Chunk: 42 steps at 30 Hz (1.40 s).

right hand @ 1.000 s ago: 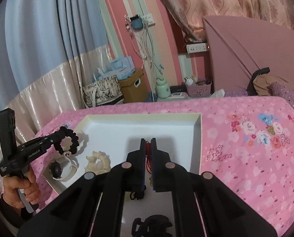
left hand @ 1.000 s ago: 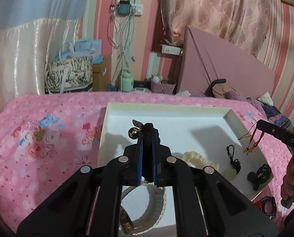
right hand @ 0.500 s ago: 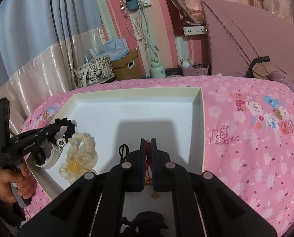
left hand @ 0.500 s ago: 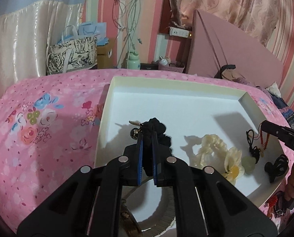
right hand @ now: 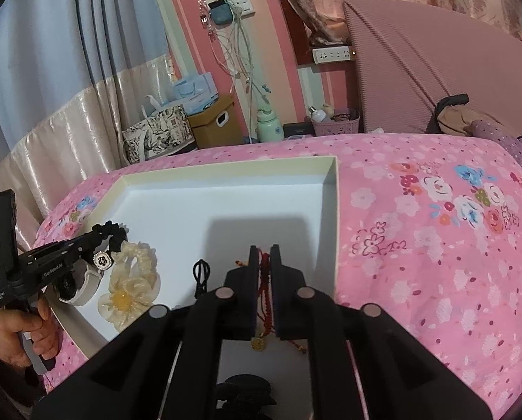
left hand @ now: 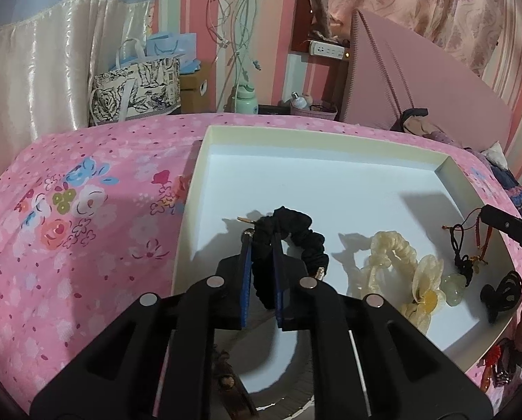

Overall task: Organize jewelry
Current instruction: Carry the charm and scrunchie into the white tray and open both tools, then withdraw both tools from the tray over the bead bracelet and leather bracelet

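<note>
Left gripper (left hand: 262,245): I see my fingers set narrow, low in the middle of the left wrist view, with the black scrunchie (left hand: 296,241) clamped between the blue pads; these jaws have just been opening a little, and the scrunchie is between them.
Black scrunchie: it loops out to the right of my left fingertips over the white floor of the tray (left hand: 331,140); I cannot tell whether it touches the floor.
Right gripper (right hand: 264,255): fingers narrow, low in the middle of the right wrist view, pinching a red cord bracelet (right hand: 265,280); these jaws have just been easing apart too, with the cord between them.
Red cord bracelet: it hangs down between my right fingers, a small gold charm (right hand: 257,343) dangling below them, over the tray's right part.
Tray: a shallow cream-walled box lying on the pink floral bedspread (left hand: 68,227).
Cream scrunchie (left hand: 394,262): it lies on the tray floor right of the black one, apart from it, with a pale flower (left hand: 425,290).
Jade pendant (left hand: 453,285): it lies on a black cord, just beside the flower, toward the right edge.
Black hair clip (left hand: 502,294): at the far right of the tray.
Watch (right hand: 77,287): white strap, under my left gripper at the left of the right wrist view.
</note>
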Motion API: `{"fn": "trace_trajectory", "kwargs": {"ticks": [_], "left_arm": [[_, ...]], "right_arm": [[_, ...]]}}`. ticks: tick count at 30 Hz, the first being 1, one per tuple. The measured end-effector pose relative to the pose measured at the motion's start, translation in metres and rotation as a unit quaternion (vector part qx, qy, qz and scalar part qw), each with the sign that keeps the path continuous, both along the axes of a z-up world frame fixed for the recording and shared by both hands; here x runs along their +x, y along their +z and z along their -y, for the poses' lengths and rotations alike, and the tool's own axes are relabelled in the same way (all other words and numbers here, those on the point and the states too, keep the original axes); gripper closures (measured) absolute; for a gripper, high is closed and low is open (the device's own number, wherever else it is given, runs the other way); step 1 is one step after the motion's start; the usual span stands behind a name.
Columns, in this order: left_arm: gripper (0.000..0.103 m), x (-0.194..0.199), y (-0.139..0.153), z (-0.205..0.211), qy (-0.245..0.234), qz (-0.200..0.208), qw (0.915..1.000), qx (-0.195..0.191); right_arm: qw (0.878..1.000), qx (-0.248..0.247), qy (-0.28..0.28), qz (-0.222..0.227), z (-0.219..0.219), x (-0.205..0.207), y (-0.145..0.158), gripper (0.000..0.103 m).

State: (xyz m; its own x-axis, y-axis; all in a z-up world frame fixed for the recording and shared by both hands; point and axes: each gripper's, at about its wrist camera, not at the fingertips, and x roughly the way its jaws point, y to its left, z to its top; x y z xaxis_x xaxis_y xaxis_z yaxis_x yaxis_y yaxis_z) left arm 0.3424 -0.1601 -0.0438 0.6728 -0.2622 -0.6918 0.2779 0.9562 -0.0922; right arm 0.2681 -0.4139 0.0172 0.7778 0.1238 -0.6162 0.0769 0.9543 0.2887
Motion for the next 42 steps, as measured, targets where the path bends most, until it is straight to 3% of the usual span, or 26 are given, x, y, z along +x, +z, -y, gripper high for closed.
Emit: {"fn": "trace_trajectory", "kwargs": {"ticks": [2, 6, 9, 10, 11, 12, 13, 17, 23, 26, 29, 31, 34, 38, 42], "left_arm": [[0.091, 0.001, 0.000, -0.001, 0.002, -0.003, 1.0000, -0.001], [0.073, 0.001, 0.002, -0.005, 0.012, -0.002, 0.9999, -0.008], [0.072, 0.000, 0.006, -0.008, 0.014, 0.000, 0.9998, -0.016], [0.071, 0.000, 0.007, -0.009, 0.015, 0.002, 0.9997, -0.019], [0.069, -0.001, 0.009, -0.010, 0.016, 0.003, 0.9997, -0.021], [0.067, -0.001, 0.011, -0.011, 0.017, 0.006, 0.9996, -0.020], [0.066, -0.002, 0.013, -0.012, 0.019, 0.010, 0.9996, -0.019], [0.065, -0.006, 0.028, -0.022, 0.031, 0.020, 0.9988, -0.032], [0.059, -0.038, 0.100, -0.048, 0.038, 0.085, 0.9921, -0.084], [0.045, -0.063, 0.130, -0.058, 0.046, 0.122, 0.9883, -0.079], [0.043, -0.099, 0.141, -0.068, 0.044, 0.140, 0.9879, -0.048], [0.035, -0.129, 0.136, -0.084, 0.058, 0.149, 0.9869, -0.018], [0.033, -0.171, 0.108, -0.117, 0.068, 0.135, 0.9885, 0.004], [0.033, -0.206, 0.050, -0.153, 0.093, 0.071, 0.9928, 0.025], [0.033, -0.209, 0.017, -0.170, 0.116, 0.014, 0.9928, 0.027]], "right_arm": [[1.000, -0.001, -0.002, 0.001, 0.000, 0.000, 0.001, 0.096], [1.000, -0.002, -0.009, 0.002, 0.001, -0.001, 0.001, 0.095], [1.000, 0.002, -0.014, 0.005, 0.003, -0.002, 0.002, 0.095], [1.000, 0.005, -0.019, 0.006, 0.004, -0.003, 0.003, 0.084], [1.000, 0.008, -0.023, 0.009, 0.005, -0.004, 0.004, 0.062], [0.999, 0.010, -0.028, 0.014, 0.007, -0.007, 0.006, 0.053], [0.999, 0.015, -0.032, 0.023, 0.009, -0.009, 0.009, 0.052], [0.998, 0.012, -0.039, 0.042, 0.012, -0.017, 0.025, 0.052], [0.991, -0.012, -0.046, 0.122, 0.010, -0.059, 0.096, 0.052], [0.987, -0.034, -0.059, 0.144, 0.001, -0.092, 0.122, 0.052], [0.988, -0.069, -0.049, 0.127, -0.013, -0.122, 0.116, 0.052], [0.991, -0.084, -0.047, 0.097, -0.020, -0.145, 0.095, 0.052], [0.995, -0.075, -0.037, 0.051, -0.024, -0.179, 0.056, 0.052], [0.997, -0.078, -0.021, 0.010, -0.042, -0.198, 0.019, 0.052], [0.994, -0.104, -0.013, -0.018, -0.059, -0.196, 0.002, 0.052]]}}
